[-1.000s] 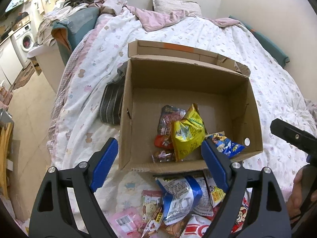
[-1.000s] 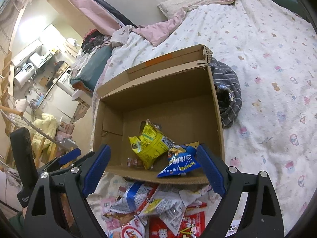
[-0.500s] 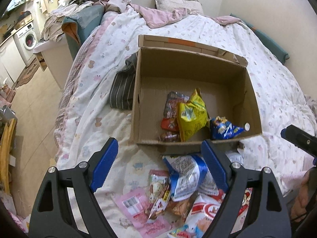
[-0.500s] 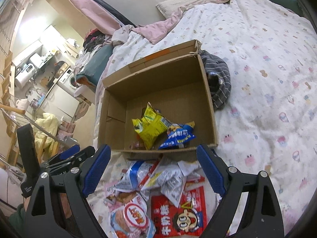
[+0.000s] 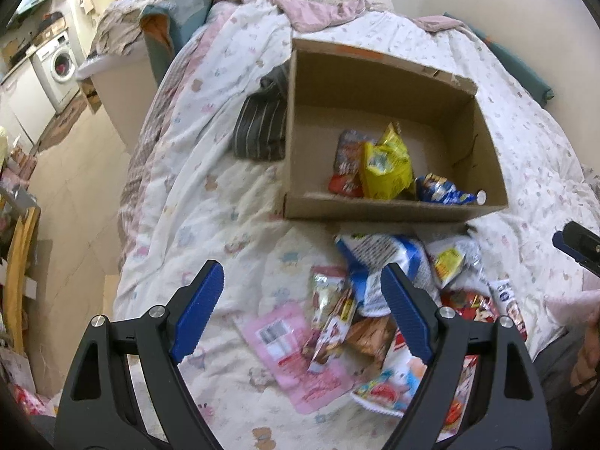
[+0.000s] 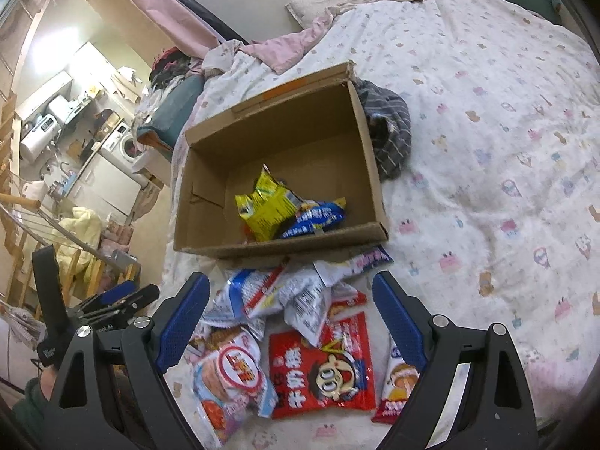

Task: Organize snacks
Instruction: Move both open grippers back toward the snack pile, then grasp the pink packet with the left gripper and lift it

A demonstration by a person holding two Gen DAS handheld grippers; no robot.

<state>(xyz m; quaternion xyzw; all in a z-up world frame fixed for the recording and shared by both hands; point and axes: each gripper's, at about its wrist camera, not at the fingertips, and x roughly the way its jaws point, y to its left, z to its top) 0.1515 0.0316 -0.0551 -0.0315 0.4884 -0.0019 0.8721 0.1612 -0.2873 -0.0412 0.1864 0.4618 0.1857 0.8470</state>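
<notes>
An open cardboard box (image 5: 483,138) (image 6: 369,157) lies on the bed and holds a yellow snack bag (image 5: 386,165) (image 6: 268,208), a blue bag (image 5: 440,189) (image 6: 317,219) and a red packet (image 5: 345,153). A pile of loose snack packets (image 5: 360,311) (image 6: 300,322) lies on the bedspread in front of the box. It includes a pink packet (image 5: 288,341) and a red cartoon packet (image 6: 322,367). My left gripper (image 5: 302,315) is open and empty above the pile's left side. My right gripper (image 6: 290,318) is open and empty above the pile.
A striped dark cloth (image 5: 262,120) (image 6: 390,127) lies beside the box. The bed's left edge drops to a tiled floor (image 5: 71,202). A washing machine (image 5: 58,67) stands far left. Pillows and a pink blanket (image 5: 318,0) lie at the head.
Both grippers have pulled back from the box toward the near edge of the bed. More of the loose snack pile now shows between the fingers. Both stay open and empty.
</notes>
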